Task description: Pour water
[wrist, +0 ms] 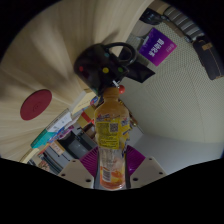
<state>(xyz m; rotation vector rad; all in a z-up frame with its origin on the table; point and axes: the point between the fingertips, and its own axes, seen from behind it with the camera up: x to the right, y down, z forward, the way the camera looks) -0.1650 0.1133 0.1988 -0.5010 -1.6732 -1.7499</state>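
My gripper [111, 172] is shut on a clear plastic bottle [110, 135] with orange liquid, a yellow label and an orange cap. Both purple pads [88, 160] press on the bottle's lower body. The bottle is held up above a cream table [60, 60], its cap end pointing away from me. Just beyond the cap stands a dark round cup or bowl [120, 52] on the table.
A red round disc [36, 103] lies on the table to the left. A purple box [157, 46] with white print sits beyond on the right. Small dark objects [92, 68] lie near the dark cup. Cluttered items [55, 135] show below left of the bottle.
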